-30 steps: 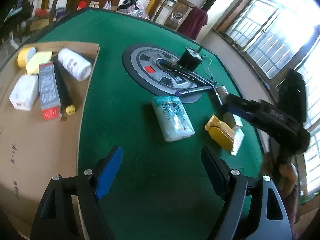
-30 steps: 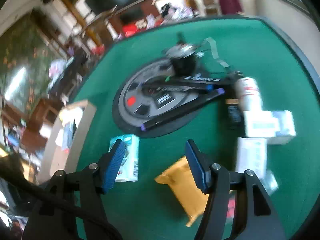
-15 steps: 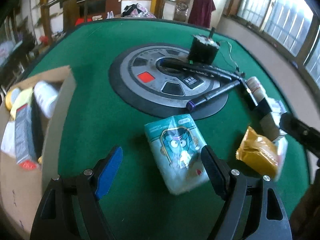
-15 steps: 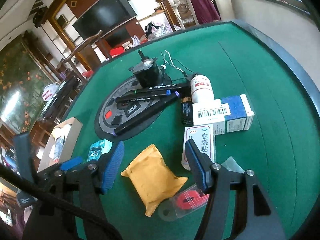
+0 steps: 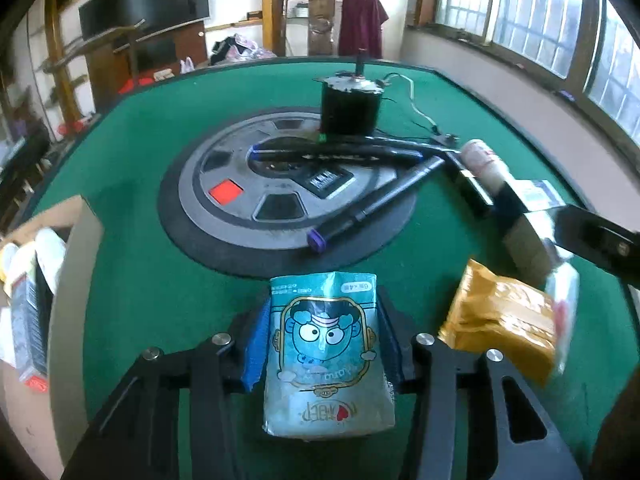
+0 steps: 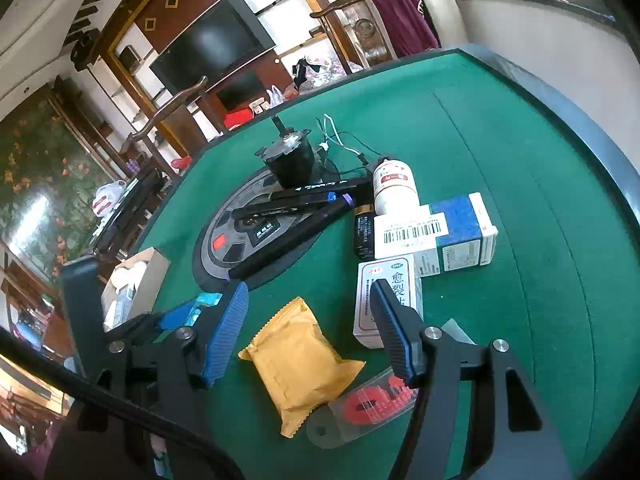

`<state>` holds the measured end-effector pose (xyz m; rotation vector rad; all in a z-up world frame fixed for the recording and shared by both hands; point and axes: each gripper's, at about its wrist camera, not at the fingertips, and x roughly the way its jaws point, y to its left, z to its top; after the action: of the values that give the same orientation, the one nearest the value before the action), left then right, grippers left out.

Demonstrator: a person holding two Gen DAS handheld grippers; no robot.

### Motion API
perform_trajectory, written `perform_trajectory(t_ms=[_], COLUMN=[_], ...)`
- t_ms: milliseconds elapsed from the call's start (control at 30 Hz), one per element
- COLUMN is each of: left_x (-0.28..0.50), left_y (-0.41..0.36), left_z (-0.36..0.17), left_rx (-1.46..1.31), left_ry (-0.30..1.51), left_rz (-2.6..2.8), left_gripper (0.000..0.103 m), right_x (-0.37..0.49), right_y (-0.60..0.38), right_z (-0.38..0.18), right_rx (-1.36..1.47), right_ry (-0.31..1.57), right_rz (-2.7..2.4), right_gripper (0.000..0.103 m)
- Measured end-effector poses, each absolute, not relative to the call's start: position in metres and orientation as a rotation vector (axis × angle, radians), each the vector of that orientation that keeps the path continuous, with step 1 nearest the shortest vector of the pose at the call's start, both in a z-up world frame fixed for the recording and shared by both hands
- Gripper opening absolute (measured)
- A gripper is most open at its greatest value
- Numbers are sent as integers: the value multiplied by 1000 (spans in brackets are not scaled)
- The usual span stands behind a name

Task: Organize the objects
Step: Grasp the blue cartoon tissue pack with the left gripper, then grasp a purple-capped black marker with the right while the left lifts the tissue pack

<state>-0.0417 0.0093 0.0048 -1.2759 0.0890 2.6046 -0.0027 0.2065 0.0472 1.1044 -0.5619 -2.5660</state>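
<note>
At the far left, the cardboard box [image 5: 86, 216] already holds several items, among them a white bottle and a red-ended carton, so part of the sorting looks done; most of it, I judge, is still ahead. Just right of the box, the left gripper [image 5: 320, 344] has its jaws just closed in on the teal cartoon packet [image 5: 326, 356], which stands between the blue pads [image 5: 256, 348] with both of them pressed against its sides, the packet's lower end toward the camera. It still rests low over the green table [image 5: 132, 280], so the carry to the box is not yet done. Beyond it lie the round grey mat [image 5: 240, 216], the black markers [image 5: 372, 204] and the black motor [image 5: 350, 106], all untouched. Further right sits the yellow-brown packet [image 6: 298, 364], flat on the felt and centred between the fingers of the right gripper [image 6: 308, 332], whose jaws stand apart and touch nothing. A clear pouch with a red label [image 6: 368, 404] lies under its right finger. Rightmost are the white medicine box [image 6: 390, 292], the blue-and-white carton [image 6: 444, 236] and the white bottle [image 6: 394, 186], all still waiting to be put away.
</note>
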Motion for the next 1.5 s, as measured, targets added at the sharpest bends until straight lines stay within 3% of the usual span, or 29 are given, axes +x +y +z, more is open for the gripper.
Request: perform_trajectory(t_ms=[533,800,1033,1100,1167,1200,1500], left_x=[40,49,53,54,56,56,55], left_y=[-82,-140,-201,-214,-227,-233,-260], left_z=[70,69,58,55,52,50,37], left_rx=[-1083,-1035,-1025,-1021,-1019,-1020,-1056], left_ry=[-377,-484,-555,-572,-593,-605,-682], left_rz=[2490,2559,2616,2626,2632,2634,2647], left_gripper=[38,38,38,38,38,38,38], right_x=[-1,-79,-112,-116,-117,-116,-85], right_y=[189,145,117,106,101,99,135], right_z=[61,43,24,22,22,21,20], right_rx=[1118,1452,1625,1660,1667,1662,1585], right_ry=[-524,-655,-558,-474,-416,-393,-626], right_rz=[-2564,-2506,-2685,-2729,-2789,-2825,-2718], right_gripper=[62,62,62,58,39,38,12])
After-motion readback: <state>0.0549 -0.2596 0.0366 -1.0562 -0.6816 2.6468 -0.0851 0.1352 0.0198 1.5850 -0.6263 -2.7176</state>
